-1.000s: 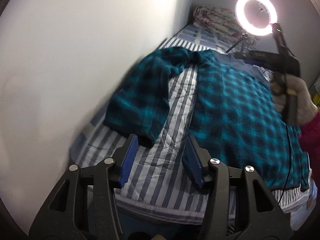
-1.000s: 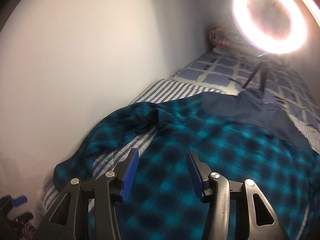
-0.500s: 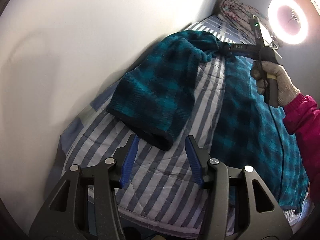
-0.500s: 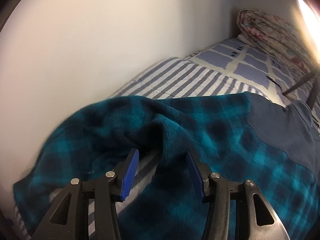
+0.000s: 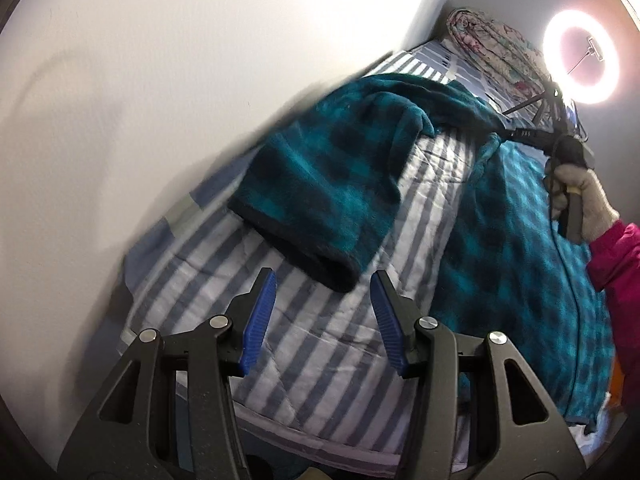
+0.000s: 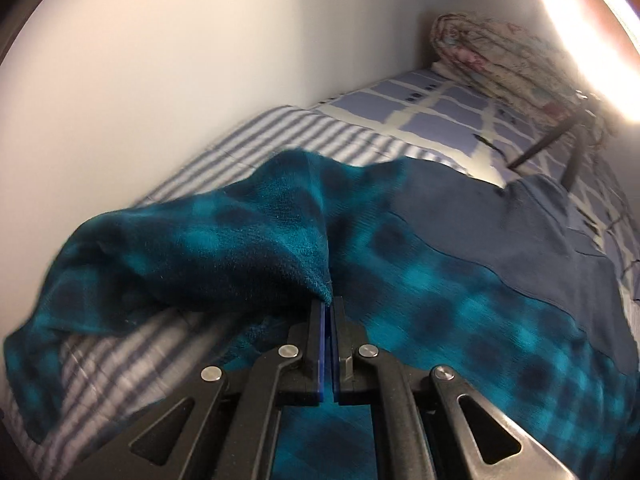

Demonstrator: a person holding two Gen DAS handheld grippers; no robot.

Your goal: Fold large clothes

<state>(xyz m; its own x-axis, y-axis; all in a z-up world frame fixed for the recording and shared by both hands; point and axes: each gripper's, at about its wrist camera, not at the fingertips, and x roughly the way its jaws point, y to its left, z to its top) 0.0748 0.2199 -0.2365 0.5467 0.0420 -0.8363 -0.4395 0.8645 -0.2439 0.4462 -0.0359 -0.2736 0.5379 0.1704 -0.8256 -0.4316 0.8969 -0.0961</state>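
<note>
The teal plaid garment (image 5: 516, 240) lies spread along the striped bed (image 5: 304, 332), its sleeve (image 5: 320, 184) angled toward the wall-side edge. The right tongs (image 6: 330, 312), whose jaws have just been closing, pinch a fold of fleece where sleeve meets body, presumably to anchor or lift that point for folding the sleeve inward. The left tongs (image 5: 322, 316) hover half open and empty just short of the cuff, seemingly poised to take it.
</note>
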